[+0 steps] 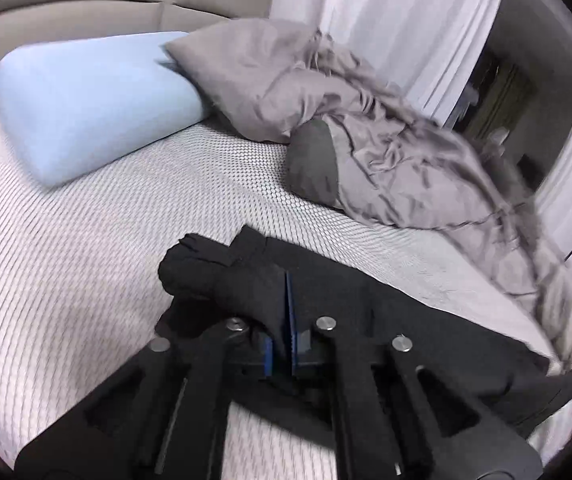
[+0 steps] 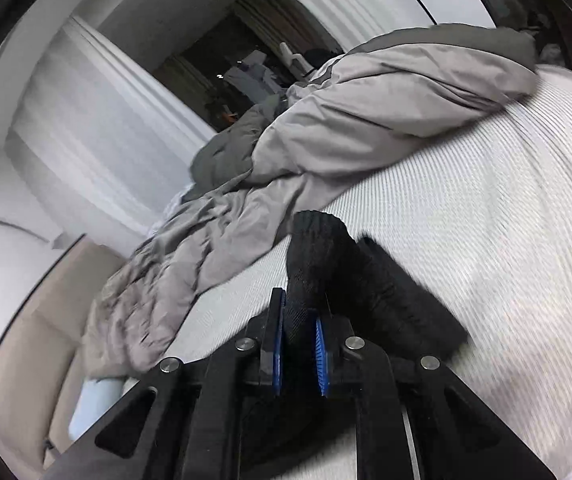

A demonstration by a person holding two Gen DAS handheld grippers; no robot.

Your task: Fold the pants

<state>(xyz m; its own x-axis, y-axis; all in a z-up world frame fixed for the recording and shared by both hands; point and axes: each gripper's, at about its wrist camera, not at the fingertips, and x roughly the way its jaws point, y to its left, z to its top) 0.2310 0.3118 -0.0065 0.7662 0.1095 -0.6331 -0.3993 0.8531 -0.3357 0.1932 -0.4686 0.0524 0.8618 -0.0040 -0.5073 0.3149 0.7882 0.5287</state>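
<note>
1. Your left hand-held gripper (image 1: 286, 300) has its blue pads (image 1: 291, 320) drawn in narrow, clamped on a bunched fold of the black pants (image 1: 426, 320); a rolled lump of the cloth bulges out to the left of the fingers.
2. From that grip the pants spread away to the right and lie across the near part of the bed (image 1: 106, 240), on its white textured cover.
3. Your right hand-held gripper (image 2: 300, 320) is likewise pinched down on the pants (image 2: 386, 288); a thick wad of black cloth fills the gap between its blue pads (image 2: 320, 344) and stands up past the fingertips.
4. In the right wrist view a second black fold hangs off to the right of that wad, over the bed cover (image 2: 486, 220).
5. A light blue pillow (image 1: 94, 100) lies at the far left of the bed, just beside a grey pillow (image 1: 246, 72).
6. A rumpled grey duvet (image 1: 406, 168) runs along the far right edge of the bed, apart from the pants.
7. White curtains (image 1: 398, 12) hang beyond the duvet. Both views are blurred towards the edges.
</note>
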